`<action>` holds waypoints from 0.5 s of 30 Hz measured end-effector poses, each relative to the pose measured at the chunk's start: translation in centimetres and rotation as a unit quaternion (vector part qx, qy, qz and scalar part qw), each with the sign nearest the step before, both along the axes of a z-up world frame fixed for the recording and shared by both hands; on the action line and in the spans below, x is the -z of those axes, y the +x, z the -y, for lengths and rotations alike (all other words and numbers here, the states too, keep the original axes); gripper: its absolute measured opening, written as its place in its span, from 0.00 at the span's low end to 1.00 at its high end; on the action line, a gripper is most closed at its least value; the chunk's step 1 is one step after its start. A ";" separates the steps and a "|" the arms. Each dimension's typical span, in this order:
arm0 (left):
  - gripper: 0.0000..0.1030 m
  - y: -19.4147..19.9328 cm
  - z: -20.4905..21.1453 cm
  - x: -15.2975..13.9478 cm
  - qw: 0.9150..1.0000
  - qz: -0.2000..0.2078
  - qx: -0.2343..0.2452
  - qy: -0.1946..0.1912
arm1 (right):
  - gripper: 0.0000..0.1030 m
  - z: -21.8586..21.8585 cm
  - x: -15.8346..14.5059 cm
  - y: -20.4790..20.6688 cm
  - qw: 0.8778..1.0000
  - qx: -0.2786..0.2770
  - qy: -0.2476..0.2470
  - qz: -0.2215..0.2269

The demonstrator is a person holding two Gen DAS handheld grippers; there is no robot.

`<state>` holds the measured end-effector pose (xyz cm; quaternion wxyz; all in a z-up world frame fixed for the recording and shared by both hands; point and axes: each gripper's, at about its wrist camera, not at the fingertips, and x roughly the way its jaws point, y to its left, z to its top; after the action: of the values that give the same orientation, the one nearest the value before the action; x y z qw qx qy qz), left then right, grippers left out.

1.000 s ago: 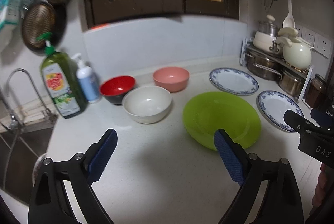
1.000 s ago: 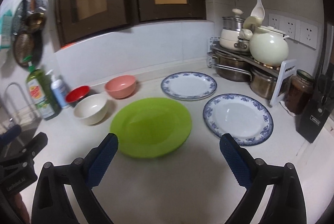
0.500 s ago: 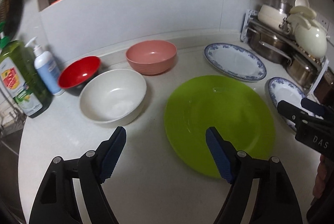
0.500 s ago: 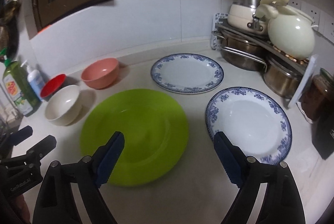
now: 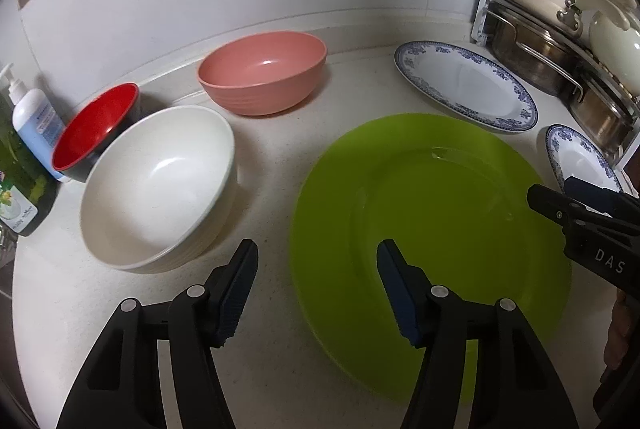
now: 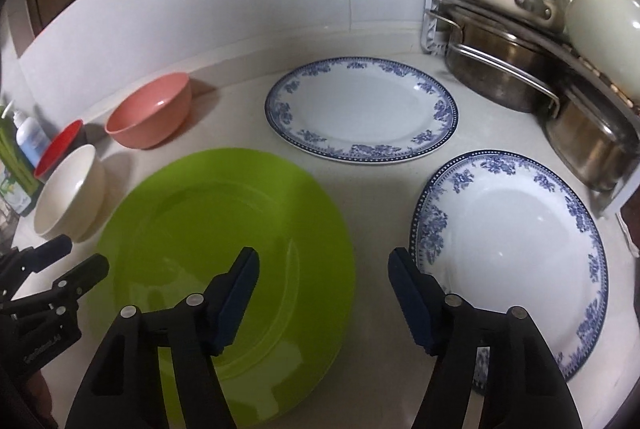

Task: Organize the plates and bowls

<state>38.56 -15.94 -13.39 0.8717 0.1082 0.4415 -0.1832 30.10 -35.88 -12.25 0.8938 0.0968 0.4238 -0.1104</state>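
So both grippers have dropped in closer over the last second. The cabinets and sink are out of view now and the dishes fill both views.

My left gripper (image 5: 316, 283) has its jaws spread wide with nothing between them, and they straddle the near-left rim of the big round lime-green plastic plate (image 5: 432, 229): the right finger sits over the plate, the left one over bare counter (image 5: 132, 313). My right gripper (image 6: 322, 287) is just as wide open and empty. Its left finger hangs over the green plate's right side and its right finger over the near edge of the closer blue-patterned white plate (image 6: 516, 249).

The relation that matters, I think: the green plate lies flat between the two grippers, rim facing each, so either could pinch an edge. It's round, so no long axis to worry about. The left looks slightly better lined up on the rim.

Just beside the green plate on the left is the cream-white bowl (image 5: 160, 185), with the red bowl with a dark outside (image 5: 94, 133) just behind it, maybe touching. Further back are the pink ribbed bowl (image 5: 264, 71) and a second blue-patterned white plate (image 6: 362, 107). The steel pots on the rack (image 6: 520, 69) crowd the far right corner, and the soap bottles (image 5: 34, 117) sit far left.
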 end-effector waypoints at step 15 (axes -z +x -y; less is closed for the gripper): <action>0.43 1.3 0.8 1.3 1.000 -0.021 0.010 -0.006 | 0.46 0.9 1.8 1.8 0.999 -0.016 0.020 -0.030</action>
<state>39.84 -16.70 -14.64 0.8610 0.1036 0.4572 -0.1971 31.88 -36.76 -14.07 0.8804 0.1049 0.4536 -0.0906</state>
